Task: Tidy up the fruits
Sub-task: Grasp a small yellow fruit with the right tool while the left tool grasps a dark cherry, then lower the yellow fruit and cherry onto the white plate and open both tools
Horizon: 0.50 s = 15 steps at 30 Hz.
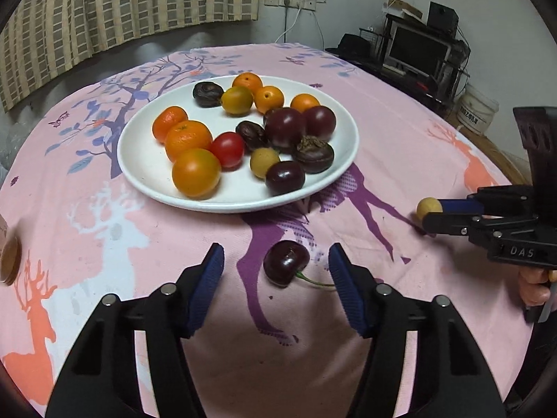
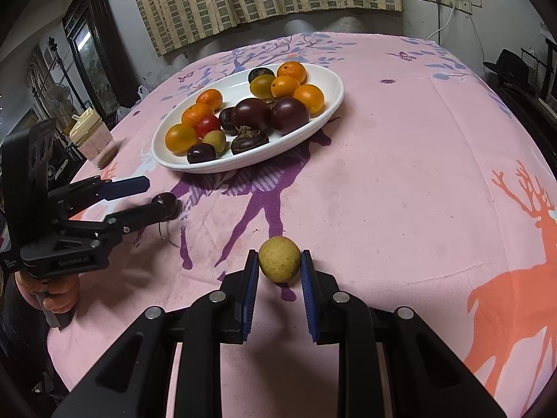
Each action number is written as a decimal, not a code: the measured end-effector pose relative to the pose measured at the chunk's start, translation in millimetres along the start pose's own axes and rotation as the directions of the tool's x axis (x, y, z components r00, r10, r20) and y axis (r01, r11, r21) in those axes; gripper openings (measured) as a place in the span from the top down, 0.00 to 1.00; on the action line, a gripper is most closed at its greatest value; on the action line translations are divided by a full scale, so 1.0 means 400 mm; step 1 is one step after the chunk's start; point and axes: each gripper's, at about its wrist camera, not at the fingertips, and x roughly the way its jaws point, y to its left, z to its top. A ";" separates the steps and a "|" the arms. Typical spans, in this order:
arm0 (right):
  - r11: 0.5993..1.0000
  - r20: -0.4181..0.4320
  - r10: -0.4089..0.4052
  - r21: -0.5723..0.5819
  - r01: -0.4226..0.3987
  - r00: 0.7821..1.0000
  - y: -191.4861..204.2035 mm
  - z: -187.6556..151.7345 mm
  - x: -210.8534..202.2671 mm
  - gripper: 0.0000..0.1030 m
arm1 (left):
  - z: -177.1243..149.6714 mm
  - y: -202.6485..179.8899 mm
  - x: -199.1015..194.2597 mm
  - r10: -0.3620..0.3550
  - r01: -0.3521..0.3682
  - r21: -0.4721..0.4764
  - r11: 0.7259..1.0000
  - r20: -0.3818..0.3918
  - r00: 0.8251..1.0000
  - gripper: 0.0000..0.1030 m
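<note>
Nearest, the right hand-held gripper (image 2: pixel 279 264) is pinching a small round yellow-green fruit (image 2: pixel 279 259); the left hand-held gripper (image 1: pixel 276 266), spread, is straddling a dark red stemmed cherry (image 1: pixel 286 263) lying on the pink deer-print table (image 1: pixel 400 160), presumably for joining the fruit-filled white oval plate (image 1: pixel 139 160) beyond.

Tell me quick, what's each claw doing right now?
Left gripper: open, cherry between its jaws, ungripped.
Right gripper: shut on the yellow fruit.
</note>
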 end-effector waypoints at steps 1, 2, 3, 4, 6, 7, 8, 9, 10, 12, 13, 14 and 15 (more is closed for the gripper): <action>1.000 0.000 0.001 -0.003 -0.001 1.000 0.001 0.000 0.000 0.76 | -0.002 -0.003 0.002 0.002 -0.002 0.002 1.000 -0.002 1.000 0.41; 1.000 0.000 0.001 -0.004 -0.001 1.000 0.001 0.000 0.001 0.76 | -0.003 -0.003 0.003 0.001 -0.001 0.001 1.000 -0.003 1.000 0.43; 1.000 -0.001 0.000 -0.005 0.000 1.000 0.002 0.000 0.001 0.76 | -0.004 -0.002 0.004 0.000 0.000 -0.001 1.000 -0.005 1.000 0.45; 1.000 -0.001 -0.002 -0.006 0.002 1.000 0.002 0.000 0.001 0.76 | -0.005 -0.003 0.007 -0.004 0.003 -0.004 1.000 -0.013 1.000 0.52; 1.000 -0.002 -0.003 -0.005 0.003 1.000 0.002 0.000 0.001 0.76 | -0.002 -0.003 0.018 -0.011 0.010 -0.012 1.000 -0.033 0.999 0.59; 1.000 -0.002 -0.003 -0.006 0.003 1.000 0.002 0.000 0.001 0.76 | -0.004 -0.004 0.020 -0.010 0.010 -0.012 1.000 -0.040 0.999 0.62; 1.000 -0.002 -0.003 -0.007 0.003 1.000 0.002 0.000 0.001 0.76 | -0.003 -0.005 0.024 -0.011 0.011 -0.009 1.000 -0.042 0.999 0.63; 1.000 -0.002 -0.002 -0.007 0.002 1.000 0.002 0.000 0.001 0.76 | -0.004 -0.007 0.024 -0.014 0.013 -0.005 1.000 -0.043 0.999 0.63; 1.000 -0.001 -0.002 -0.009 0.002 1.000 0.002 0.000 0.001 0.76 | -0.005 -0.010 0.025 -0.013 0.013 0.001 1.000 -0.044 0.999 0.65; 1.000 -0.003 -0.002 -0.011 0.002 1.000 0.003 0.000 0.002 0.76 | -0.007 -0.017 0.029 -0.014 0.014 0.013 1.000 -0.049 0.999 0.69; 1.000 -0.005 -0.003 -0.011 0.003 1.000 0.003 0.000 0.003 0.76 | -0.009 -0.023 0.031 -0.012 0.013 0.023 1.000 -0.054 0.998 0.71; 1.000 -0.006 -0.005 -0.012 0.005 1.000 0.004 0.000 0.004 0.76 | -0.011 -0.027 0.031 -0.002 0.003 0.031 0.999 -0.050 0.999 0.72; 1.000 -0.007 -0.005 -0.012 0.005 1.000 0.004 -0.001 0.004 0.76 | -0.011 -0.030 0.031 0.001 0.001 0.037 0.999 -0.049 0.999 0.72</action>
